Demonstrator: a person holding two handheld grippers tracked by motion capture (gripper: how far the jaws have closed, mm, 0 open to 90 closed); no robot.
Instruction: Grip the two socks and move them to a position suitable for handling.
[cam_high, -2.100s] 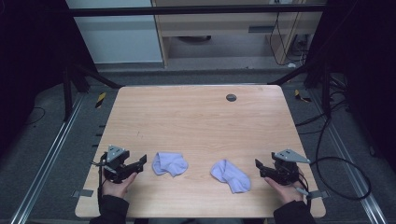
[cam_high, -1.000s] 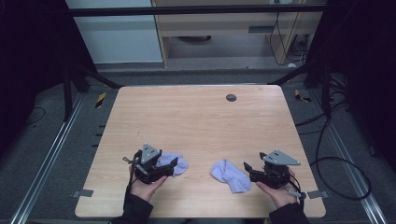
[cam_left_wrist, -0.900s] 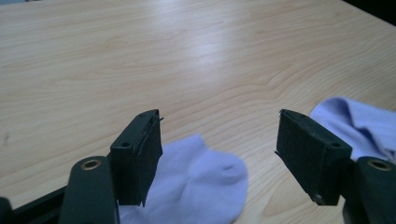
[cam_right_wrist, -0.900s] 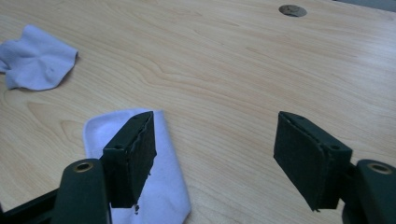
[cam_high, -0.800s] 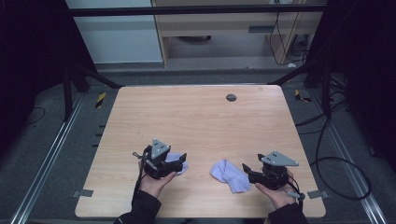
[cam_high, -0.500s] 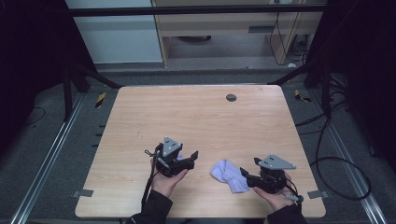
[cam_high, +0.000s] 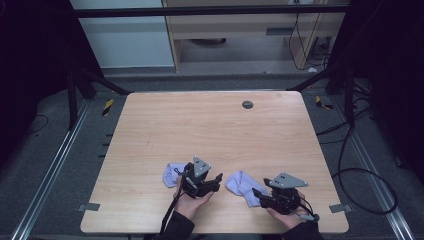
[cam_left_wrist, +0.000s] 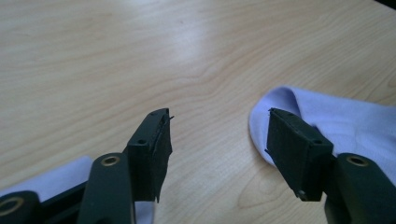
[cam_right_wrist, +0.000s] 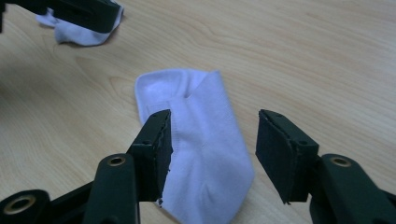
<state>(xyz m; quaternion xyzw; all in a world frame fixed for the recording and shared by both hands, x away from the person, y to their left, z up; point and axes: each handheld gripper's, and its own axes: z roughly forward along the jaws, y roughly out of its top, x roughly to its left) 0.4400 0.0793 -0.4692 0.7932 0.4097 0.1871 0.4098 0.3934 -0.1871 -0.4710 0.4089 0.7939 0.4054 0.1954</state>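
Two pale lilac socks lie near the front edge of the wooden table. The left sock is partly hidden behind my left gripper, which points right, open and holding nothing. In the left gripper view, the open left gripper hovers over bare wood, with the right sock's end by its right jaw and the left sock under its base. The right sock lies between the two grippers. My right gripper points left at it. In the right gripper view, the open gripper straddles the right sock.
A small dark round disc sits in the table near the far edge. Cables trail on the floor to the right. The left sock and the other gripper's black body show top left in the right gripper view.
My left gripper has travelled right, passing over the left sock toward the table's middle. My right gripper has crept left up to the right sock. Both stayed open.
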